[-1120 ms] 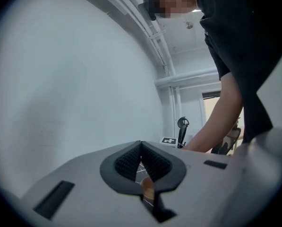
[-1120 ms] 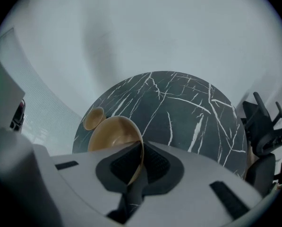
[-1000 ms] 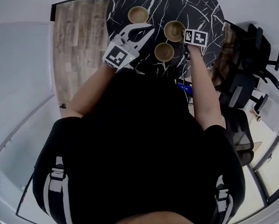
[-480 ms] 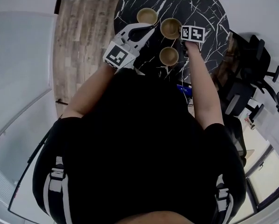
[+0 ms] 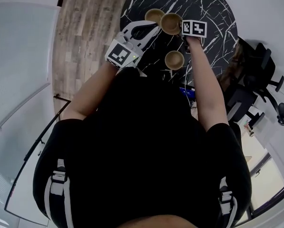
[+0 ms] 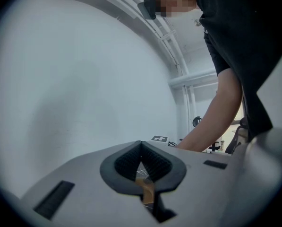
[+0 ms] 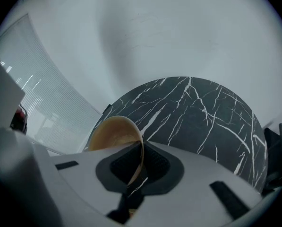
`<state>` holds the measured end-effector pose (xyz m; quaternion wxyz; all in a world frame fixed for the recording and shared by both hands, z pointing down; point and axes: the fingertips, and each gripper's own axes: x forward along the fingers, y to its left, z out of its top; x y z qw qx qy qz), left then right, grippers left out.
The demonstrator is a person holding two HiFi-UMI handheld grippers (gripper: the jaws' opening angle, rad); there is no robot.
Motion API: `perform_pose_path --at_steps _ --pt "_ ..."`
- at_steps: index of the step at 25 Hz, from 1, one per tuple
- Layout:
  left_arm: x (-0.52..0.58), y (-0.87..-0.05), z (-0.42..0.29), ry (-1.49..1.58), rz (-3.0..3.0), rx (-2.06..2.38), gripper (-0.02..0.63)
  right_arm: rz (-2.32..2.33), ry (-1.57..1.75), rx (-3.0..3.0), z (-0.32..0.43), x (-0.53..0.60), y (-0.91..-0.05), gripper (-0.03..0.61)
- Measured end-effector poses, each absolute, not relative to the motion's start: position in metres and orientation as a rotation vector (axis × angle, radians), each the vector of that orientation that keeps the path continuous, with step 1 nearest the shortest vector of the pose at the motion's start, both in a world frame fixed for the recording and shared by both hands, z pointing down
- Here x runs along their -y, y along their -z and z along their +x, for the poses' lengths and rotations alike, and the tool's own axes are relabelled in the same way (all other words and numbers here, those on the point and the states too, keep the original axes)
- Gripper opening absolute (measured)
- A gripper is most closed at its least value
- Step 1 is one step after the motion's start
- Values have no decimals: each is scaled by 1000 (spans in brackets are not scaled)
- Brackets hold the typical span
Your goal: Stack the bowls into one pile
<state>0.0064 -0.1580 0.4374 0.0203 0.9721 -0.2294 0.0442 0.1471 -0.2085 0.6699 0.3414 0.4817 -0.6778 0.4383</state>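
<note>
The right claw point(image 7: 140, 144) clamps a tan, thin-walled bowl point(image 7: 111, 132) by its rim; the left claw point(image 6: 141, 144) is together.

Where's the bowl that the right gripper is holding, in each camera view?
Head view: bowl top centre.
Left gripper view: cannot tell, only a tan sliver.
Right gripper view: bowl lower left, rim between the jaws.
Landmark: black marble table, head and right gripper views.

Bright diffuse light, heavy fisheye warping, dark vignetted corners, left claw point(image 6: 141, 148) blurred.
</note>
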Motion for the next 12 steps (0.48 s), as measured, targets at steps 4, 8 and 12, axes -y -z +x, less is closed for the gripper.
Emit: perform_pose_path --at_steps 4,8,12 --pt "168 -444 0 -130 2991 748 5 1221 -1138 1769 133 221 -676 12" --pt "177 -450 -5 -122 2959 784 5 1180 -1127 1774 119 231 -685 14" --pt "183 -454 -12 -134 2960 805 5 1142 -1123 1773 104 238 -695 14"
